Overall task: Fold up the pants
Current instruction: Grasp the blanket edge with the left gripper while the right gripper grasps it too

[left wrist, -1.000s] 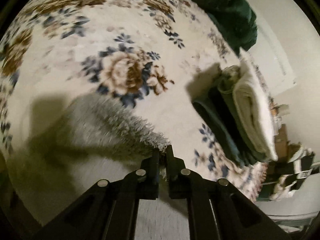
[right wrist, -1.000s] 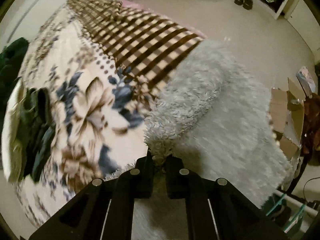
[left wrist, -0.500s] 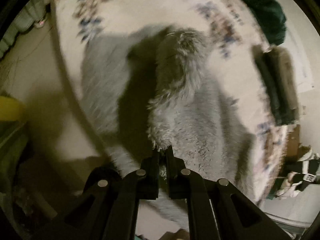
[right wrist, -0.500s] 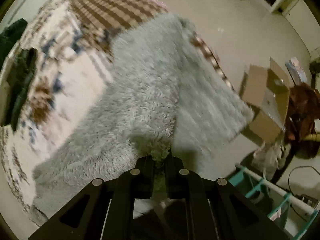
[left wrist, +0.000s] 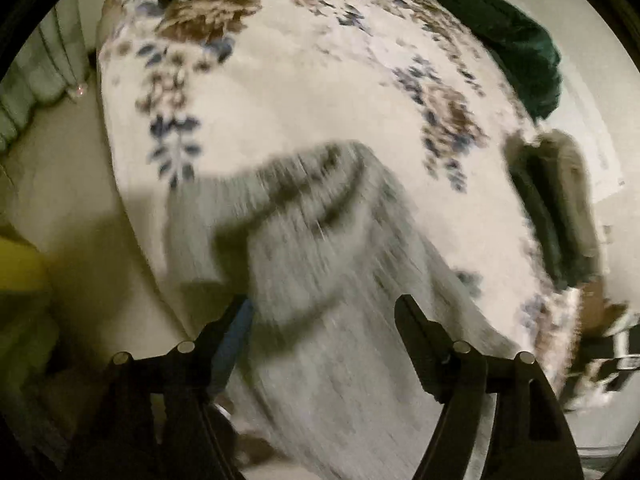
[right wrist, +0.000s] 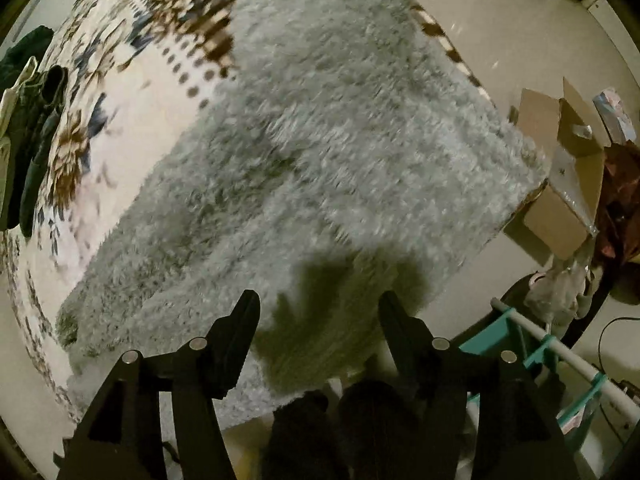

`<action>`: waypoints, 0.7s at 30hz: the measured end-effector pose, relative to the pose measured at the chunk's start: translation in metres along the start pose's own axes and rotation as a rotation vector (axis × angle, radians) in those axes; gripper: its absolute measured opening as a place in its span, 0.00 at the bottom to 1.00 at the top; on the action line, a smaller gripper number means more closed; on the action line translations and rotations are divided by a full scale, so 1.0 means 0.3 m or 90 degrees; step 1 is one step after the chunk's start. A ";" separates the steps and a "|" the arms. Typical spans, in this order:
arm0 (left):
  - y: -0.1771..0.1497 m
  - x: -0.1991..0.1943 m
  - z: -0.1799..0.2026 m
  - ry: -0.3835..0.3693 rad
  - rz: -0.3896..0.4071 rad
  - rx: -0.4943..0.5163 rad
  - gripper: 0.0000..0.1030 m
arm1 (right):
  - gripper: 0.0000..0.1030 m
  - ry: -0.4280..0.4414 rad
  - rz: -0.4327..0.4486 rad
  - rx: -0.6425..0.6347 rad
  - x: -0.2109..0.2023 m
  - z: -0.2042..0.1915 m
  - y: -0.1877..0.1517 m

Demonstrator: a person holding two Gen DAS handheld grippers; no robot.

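Note:
Fluffy grey pants lie spread across the near edge of a bed with a floral blanket. In the left wrist view the pants show a raised fold and hang over the bed edge; the picture is blurred. My left gripper is open and empty just above the pants. My right gripper is open and empty over the near end of the pants, and casts a shadow on them.
A stack of folded clothes lies at the right of the bed and shows at far left in the right wrist view. A dark green cloth lies at the far end. A cardboard box and a teal rack stand on the floor.
Both grippers were shut on the grey pants and have opened and let go. The pants now lie spread on the bed edge. Both cameras have pulled back.

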State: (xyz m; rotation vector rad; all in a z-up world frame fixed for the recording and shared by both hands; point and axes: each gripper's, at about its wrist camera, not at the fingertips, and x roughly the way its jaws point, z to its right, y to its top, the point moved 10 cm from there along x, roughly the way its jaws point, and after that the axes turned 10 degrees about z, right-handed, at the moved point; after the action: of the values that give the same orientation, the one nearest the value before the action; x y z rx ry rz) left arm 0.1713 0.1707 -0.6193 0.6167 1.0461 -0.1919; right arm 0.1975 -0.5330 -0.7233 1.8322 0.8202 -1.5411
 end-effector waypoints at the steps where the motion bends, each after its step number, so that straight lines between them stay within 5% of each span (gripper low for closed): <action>1: 0.005 0.034 0.000 -0.001 -0.007 0.009 0.66 | 0.62 -0.002 -0.004 0.001 0.010 -0.011 -0.017; 2: 0.010 0.072 0.003 -0.009 -0.015 0.019 0.29 | 0.62 -0.002 -0.009 0.005 0.016 -0.011 -0.035; 3: 0.016 0.088 -0.013 -0.017 -0.019 0.020 0.09 | 0.62 -0.004 -0.015 0.008 0.027 -0.036 -0.042; 7: 0.099 0.020 -0.078 -0.050 0.023 0.015 0.11 | 0.62 -0.014 -0.029 0.009 0.046 -0.066 -0.087; 11: 0.136 0.010 -0.238 -0.016 0.023 -0.039 0.11 | 0.62 -0.023 -0.029 -0.007 0.056 -0.105 -0.143; 15: 0.063 0.075 -0.311 -0.004 -0.046 -0.081 0.20 | 0.62 -0.028 -0.045 -0.004 0.079 -0.139 -0.196; 18: 0.023 0.072 -0.321 0.006 -0.082 -0.111 0.37 | 0.62 -0.028 -0.050 -0.024 0.066 -0.182 -0.225; 20: 0.018 0.021 -0.332 0.031 -0.077 -0.101 0.67 | 0.62 -0.003 -0.056 -0.059 0.048 -0.267 -0.256; 21: 0.027 -0.017 -0.325 0.034 -0.066 -0.089 0.71 | 0.62 0.018 -0.065 -0.078 0.050 -0.336 -0.282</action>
State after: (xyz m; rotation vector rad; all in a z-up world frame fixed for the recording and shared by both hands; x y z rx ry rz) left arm 0.0994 0.2313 -0.6461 0.4427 1.1341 -0.1920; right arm 0.1960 -0.4007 -0.7282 1.7504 1.0127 -1.4963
